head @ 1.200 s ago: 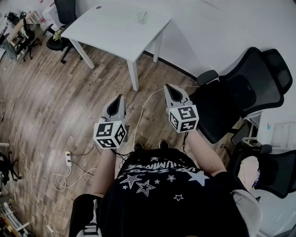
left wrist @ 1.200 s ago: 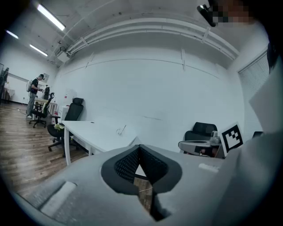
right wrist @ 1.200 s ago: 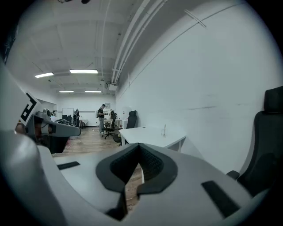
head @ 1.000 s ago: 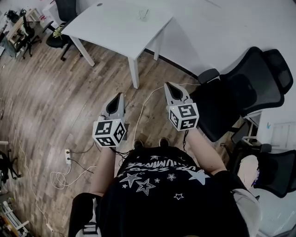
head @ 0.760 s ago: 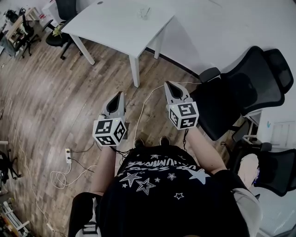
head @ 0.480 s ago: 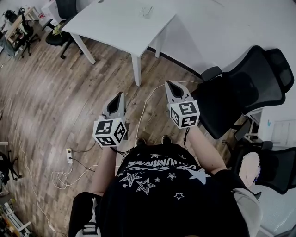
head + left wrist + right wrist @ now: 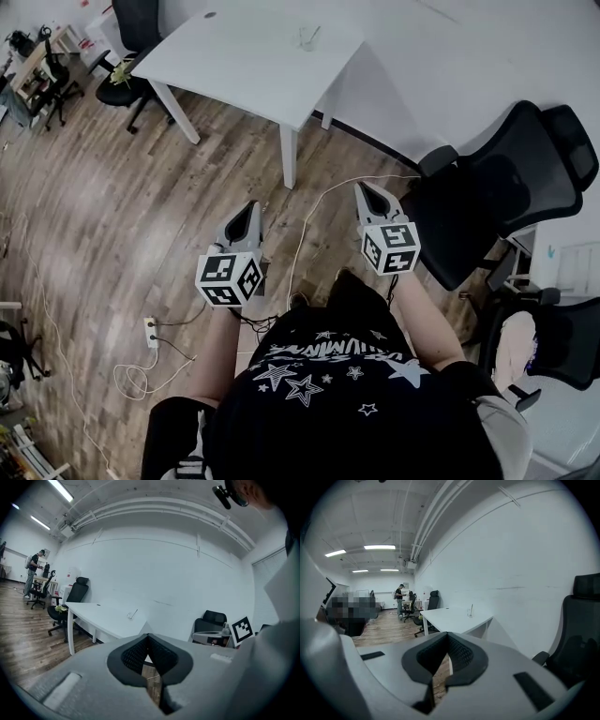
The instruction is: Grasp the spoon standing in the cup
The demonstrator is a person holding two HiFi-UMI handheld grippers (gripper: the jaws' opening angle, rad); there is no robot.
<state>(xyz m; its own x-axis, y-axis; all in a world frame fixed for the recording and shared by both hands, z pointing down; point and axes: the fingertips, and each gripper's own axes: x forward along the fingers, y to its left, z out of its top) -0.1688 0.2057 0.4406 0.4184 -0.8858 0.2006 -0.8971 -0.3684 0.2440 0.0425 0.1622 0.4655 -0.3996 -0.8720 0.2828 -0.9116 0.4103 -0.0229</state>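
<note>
Wood-plank flooring (image 7: 112,206) and a plain white wall (image 7: 450,56) set the scene. A thin spoon (image 7: 314,32) stands tilted in a small clear cup (image 7: 306,39), which sits on the far part of a white rectangular table (image 7: 234,56), near the wall-side edge; the left gripper view shows the same cup (image 7: 131,616) small and distant, and the right gripper view shows it (image 7: 469,611) on the tabletop as well. Both tools are well apart from the table, held over the floor in front of the person's black star-printed shirt (image 7: 328,394). The grey left gripper (image 7: 251,207) has its jaws pressed together with nothing between them, and its own view shows only floor below the meeting pads. The grey right gripper (image 7: 365,188) is likewise clenched and empty. A white cable (image 7: 302,220) trails across the planks between the two grippers. Black mesh office chairs (image 7: 506,178) stand just beside the right gripper. A white power strip (image 7: 150,330) lies on the floor to the left. A distant standing person (image 7: 399,599) appears beyond the table.
</note>
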